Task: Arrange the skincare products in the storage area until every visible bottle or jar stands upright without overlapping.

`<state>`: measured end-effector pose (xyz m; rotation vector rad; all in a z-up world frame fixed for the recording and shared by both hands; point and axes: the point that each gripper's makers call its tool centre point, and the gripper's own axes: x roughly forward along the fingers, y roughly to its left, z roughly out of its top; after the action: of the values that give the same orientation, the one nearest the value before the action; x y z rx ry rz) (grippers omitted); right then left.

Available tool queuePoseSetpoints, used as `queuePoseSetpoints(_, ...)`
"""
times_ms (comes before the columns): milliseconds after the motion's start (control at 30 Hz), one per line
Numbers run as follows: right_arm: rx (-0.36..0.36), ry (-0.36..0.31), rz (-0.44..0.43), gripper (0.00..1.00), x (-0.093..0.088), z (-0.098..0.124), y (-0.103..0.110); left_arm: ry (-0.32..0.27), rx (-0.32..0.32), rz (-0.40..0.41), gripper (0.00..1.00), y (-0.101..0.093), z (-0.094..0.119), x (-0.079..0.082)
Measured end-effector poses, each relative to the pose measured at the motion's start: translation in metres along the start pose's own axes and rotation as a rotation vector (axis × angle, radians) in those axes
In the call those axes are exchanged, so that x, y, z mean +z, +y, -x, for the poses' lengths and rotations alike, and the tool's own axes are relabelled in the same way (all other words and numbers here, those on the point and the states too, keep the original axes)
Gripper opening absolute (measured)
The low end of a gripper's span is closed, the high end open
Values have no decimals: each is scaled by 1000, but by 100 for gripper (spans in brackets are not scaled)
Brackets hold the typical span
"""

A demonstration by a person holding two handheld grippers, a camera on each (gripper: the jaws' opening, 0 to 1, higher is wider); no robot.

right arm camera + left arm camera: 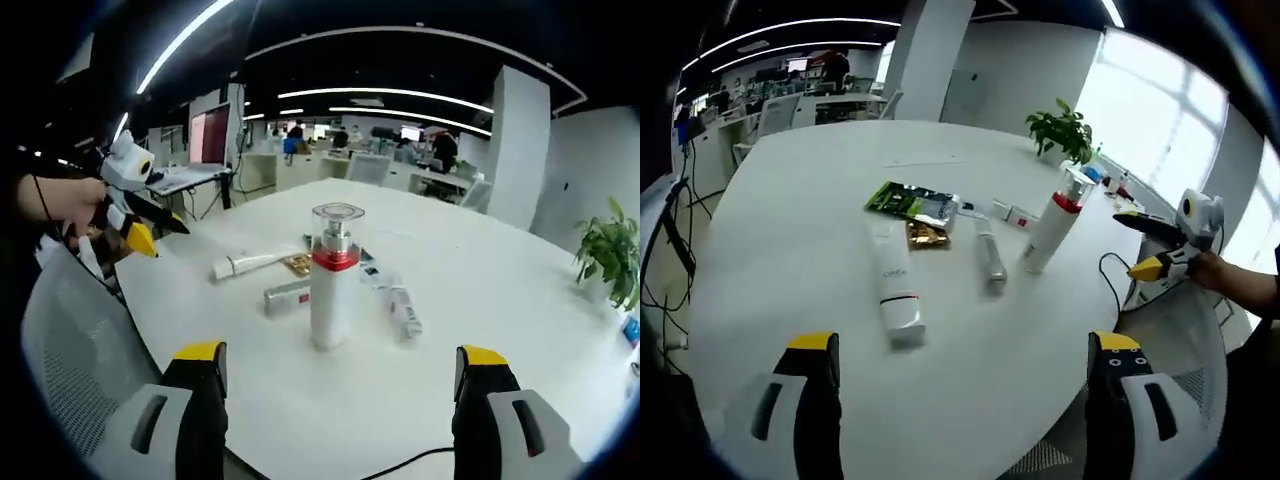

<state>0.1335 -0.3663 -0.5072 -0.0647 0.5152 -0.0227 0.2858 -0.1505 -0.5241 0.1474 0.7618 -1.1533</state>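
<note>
On the white table (pixel 790 250), one pump bottle (pixel 332 275) stands; the white tube (pixel 895 285) and silver tube (pixel 989 256) lie flat. Your left gripper (pixel 965 375) and right gripper (pixel 340 385) are spread, empty (careful: tipping the bottle).

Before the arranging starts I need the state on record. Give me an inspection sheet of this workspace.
Surface: white table, rounded edge, mostly bare.
Job's things: pump bottle with red band and clear cap stands upright; white tube lies flat; silver tube lies flat beside it, apart.
Clutter: green sachet, silvery sachet and gold sachet lie overlapping; small white box with red mark lies near the bottle.
Grippers: left gripper open, holding nothing; right gripper open, holding nothing, facing the bottle.
Cables: black cable on the table edge; more cables hang beyond the table's other edge.
Surroundings: potted plant, mesh chair, office desks behind, window.
</note>
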Motion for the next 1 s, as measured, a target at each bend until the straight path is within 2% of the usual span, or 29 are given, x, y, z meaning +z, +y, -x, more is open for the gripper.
queuePoseSetpoints(200,6,11,-2,95,-2,-1,1,20,35,13,93,12,-14,7)
queuePoseSetpoints(300,4,20,4,94,-4,-1,0,12,61,8,86,16,-22,10)
queuePoseSetpoints(400,2,22,4,93,-5,0,-1,29,76,-11,86,23,-36,12)
queuePoseSetpoints(600,18,44,-4,91,-10,-2,0,59,87,3,80,30,-61,22)
queuePoseSetpoints(833,37,69,-7,89,-14,-3,3,129,94,12,75,38,-83,20)
queuePoseSetpoints(1000,43,75,-6,88,-17,-3,4,174,109,-12,70,50,-97,20)
